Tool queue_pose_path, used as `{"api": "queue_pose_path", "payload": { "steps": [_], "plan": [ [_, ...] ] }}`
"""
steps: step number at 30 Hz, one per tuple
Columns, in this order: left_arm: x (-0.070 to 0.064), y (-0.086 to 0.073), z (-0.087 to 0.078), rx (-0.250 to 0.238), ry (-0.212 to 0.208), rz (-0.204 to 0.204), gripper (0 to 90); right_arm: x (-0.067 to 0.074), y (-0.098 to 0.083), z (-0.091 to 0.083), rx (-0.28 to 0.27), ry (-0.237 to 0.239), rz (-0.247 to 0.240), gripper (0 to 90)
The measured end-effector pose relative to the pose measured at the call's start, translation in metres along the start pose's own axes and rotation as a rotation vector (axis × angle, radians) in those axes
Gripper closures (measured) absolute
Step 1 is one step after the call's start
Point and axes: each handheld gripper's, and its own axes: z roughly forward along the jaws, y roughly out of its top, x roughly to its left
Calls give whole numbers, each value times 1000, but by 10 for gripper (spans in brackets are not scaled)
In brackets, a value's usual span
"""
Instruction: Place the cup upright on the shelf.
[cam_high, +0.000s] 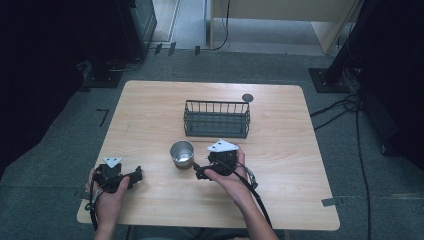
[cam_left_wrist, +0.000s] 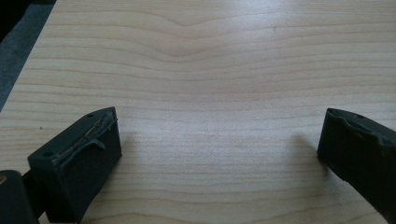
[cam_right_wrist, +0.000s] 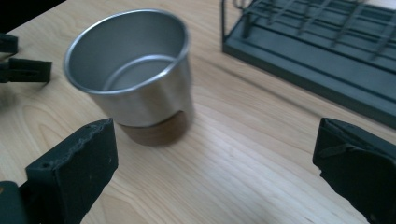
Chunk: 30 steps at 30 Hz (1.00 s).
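An empty steel cup (cam_high: 182, 153) with a brown base stands upright on the wooden table (cam_high: 280, 150), just in front of a dark wire basket (cam_high: 216, 120). My right gripper (cam_high: 198, 171) lies low beside the cup's right side, open, jaws pointing left. In the right gripper view the cup (cam_right_wrist: 133, 70) stands ahead and left of my open right gripper (cam_right_wrist: 215, 144), outside the jaws, with the basket (cam_right_wrist: 317, 46) at the upper right. My left gripper (cam_high: 136, 177) rests near the table's front left corner, open. In its own view my left gripper (cam_left_wrist: 219, 144) spans bare wood.
A small dark round disc (cam_high: 247, 97) lies behind the basket's right end. The basket is empty. Cables trail from both grippers toward the front edge. Around the table, the floor holds dark equipment stands (cam_high: 330, 75) and loose cables.
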Motion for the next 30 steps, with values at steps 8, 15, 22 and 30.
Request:
{"api": "queue_pose_path", "payload": {
  "steps": [8, 15, 22, 30],
  "plan": [
    [0, 0, 0, 0, 0, 0, 0, 21, -1, 20, 29, 57, -33, 0],
    [0, 0, 0, 1, 0, 2, 0, 31, 0, 38, 31, 61, -44, 0],
    [0, 0, 0, 1, 0, 1, 0, 37, 3, 52, 41, 43, -51, 0],
    [0, 0, 0, 0, 0, 0, 0, 45, 9, 62, 36, 11, -74, 11]
  ]
}}
